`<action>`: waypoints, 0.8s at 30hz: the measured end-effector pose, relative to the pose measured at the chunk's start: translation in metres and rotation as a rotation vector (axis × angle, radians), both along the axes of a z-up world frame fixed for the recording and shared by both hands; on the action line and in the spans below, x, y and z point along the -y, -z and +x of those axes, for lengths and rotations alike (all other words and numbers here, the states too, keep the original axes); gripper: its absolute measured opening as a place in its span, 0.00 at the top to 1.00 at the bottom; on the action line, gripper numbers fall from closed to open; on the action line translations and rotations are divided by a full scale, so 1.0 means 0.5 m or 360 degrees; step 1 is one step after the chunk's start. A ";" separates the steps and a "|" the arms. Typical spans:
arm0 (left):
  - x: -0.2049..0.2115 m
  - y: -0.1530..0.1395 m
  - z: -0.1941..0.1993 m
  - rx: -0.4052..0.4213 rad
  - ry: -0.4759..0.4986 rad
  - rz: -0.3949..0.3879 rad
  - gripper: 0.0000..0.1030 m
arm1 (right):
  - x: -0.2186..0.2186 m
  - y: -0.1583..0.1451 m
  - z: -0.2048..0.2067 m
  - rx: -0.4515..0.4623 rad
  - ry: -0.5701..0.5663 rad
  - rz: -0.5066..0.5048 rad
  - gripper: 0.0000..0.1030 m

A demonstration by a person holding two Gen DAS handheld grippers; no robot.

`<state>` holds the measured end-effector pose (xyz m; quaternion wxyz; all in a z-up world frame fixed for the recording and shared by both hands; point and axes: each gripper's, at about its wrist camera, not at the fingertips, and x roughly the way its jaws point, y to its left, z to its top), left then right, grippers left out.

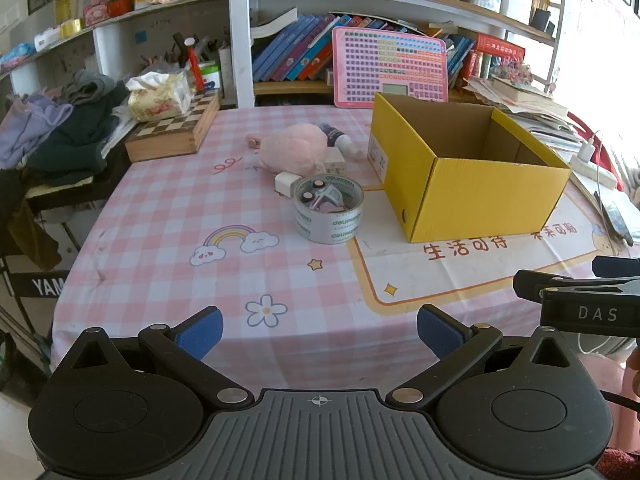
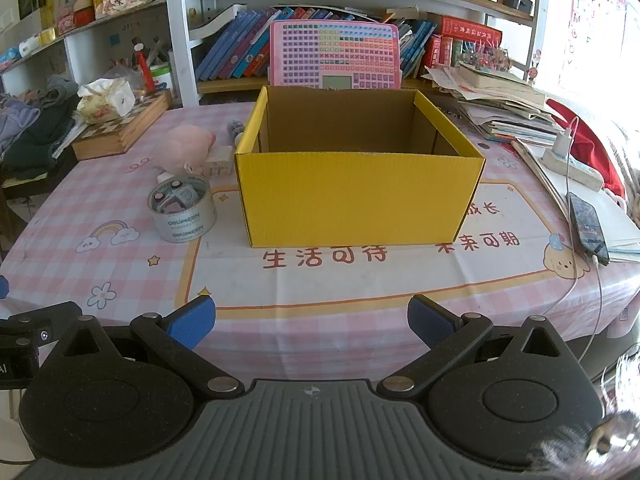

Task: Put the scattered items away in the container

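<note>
Left wrist view: left gripper (image 1: 319, 334) tilted down over the table edge, blue ribbed pads spread wide, nothing between | right gripper (image 2: 311, 323) likewise angled down, spread, empty | open yellow corrugated cardboard box (image 2: 360, 196) rests on pink checked tablecloth (image 1: 168, 216) | glossy clear tape roll (image 1: 329, 214) just left of box, small toy car inside | fluffy pink plush toy (image 1: 294, 148) behind the roll.
</note>
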<state>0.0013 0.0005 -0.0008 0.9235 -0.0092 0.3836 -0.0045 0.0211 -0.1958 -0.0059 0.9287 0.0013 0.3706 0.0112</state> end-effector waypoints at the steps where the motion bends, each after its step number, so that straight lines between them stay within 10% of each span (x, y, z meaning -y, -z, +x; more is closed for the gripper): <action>1: 0.000 0.000 0.000 0.0000 0.0000 0.0000 0.00 | -0.001 0.000 0.000 0.0000 0.0001 0.0000 0.00; 24: -0.003 0.002 0.000 0.0001 0.0011 -0.0017 0.00 | 0.001 -0.001 0.000 0.0002 0.0005 -0.0004 0.00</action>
